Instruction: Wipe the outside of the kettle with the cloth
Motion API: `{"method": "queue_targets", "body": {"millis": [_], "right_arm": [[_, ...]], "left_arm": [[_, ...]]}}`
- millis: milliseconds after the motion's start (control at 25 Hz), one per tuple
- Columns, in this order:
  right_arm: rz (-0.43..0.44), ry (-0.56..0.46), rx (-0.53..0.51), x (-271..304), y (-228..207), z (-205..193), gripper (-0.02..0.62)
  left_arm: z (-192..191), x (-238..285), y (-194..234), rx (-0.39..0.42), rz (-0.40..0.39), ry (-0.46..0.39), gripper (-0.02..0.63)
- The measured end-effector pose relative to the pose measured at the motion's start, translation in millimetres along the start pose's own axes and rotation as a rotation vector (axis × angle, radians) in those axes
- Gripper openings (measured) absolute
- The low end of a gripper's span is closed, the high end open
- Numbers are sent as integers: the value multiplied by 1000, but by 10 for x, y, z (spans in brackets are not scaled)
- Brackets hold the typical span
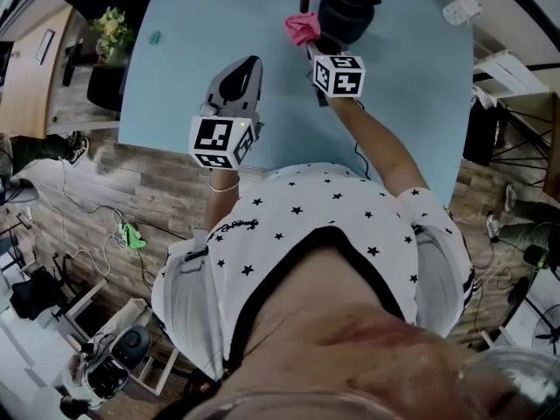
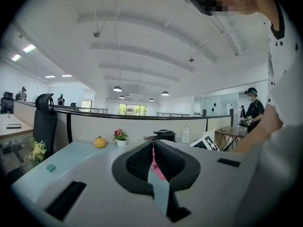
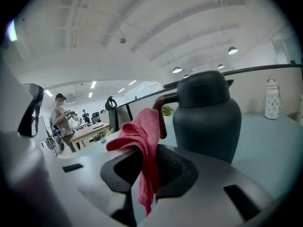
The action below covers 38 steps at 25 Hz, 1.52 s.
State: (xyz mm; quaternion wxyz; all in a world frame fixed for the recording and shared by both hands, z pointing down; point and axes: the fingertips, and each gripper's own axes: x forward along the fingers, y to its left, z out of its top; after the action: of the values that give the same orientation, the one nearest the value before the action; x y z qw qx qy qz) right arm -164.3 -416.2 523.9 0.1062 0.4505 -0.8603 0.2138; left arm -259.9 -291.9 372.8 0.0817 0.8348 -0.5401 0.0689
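The dark kettle [image 1: 347, 9] stands upright at the far side of the light blue table [image 1: 192, 24], its curved handle [image 3: 161, 112] turned to the left. My right gripper [image 1: 308, 46] is shut on the pink cloth [image 1: 302, 29], just left of the kettle by the handle. In the right gripper view the cloth [image 3: 142, 141] hangs bunched between the jaws [image 3: 149, 150], with the kettle [image 3: 206, 115] close ahead on the right; I cannot tell whether cloth and kettle touch. My left gripper [image 1: 241, 73] hovers over the table's near middle, shut and holding nothing [image 2: 153, 143]; the kettle [image 2: 164, 135] shows beyond it.
A white block [image 1: 461, 9] lies at the table's far right corner and a small green item [image 1: 156, 36] near the left edge. Along the back partition are an orange fruit [image 2: 100, 142], a small flower pot [image 2: 120, 137] and a white bottle [image 2: 186, 134].
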Motion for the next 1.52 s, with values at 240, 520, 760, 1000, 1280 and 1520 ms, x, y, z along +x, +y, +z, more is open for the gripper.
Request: {"method": "queue_targets", "body": {"millis": [240,520,760,1000,1280,1520], "right_arm": [[-64,23,25,73,-272,-62,67],[-108,-3,54,-127,-501,8,69],[-125,-12,58,-380,-658,25,70],[-155,-22,52,-524,-879,68,71],[-208,-37,100,-612,-1105,64,71],[-243,-55,135,-644,-1330,103,71]], "left_arm": [[-67,12,100,-11,24,17,34],[-68,82,-28,2,-11,24,34],[-51,133,-193,12,-37,15,34],[-11,222,-302,26,-62,12,34],[-1,211,-279,36,-59,23,33],[-2,261,-288,36,-52,30,34]]}}
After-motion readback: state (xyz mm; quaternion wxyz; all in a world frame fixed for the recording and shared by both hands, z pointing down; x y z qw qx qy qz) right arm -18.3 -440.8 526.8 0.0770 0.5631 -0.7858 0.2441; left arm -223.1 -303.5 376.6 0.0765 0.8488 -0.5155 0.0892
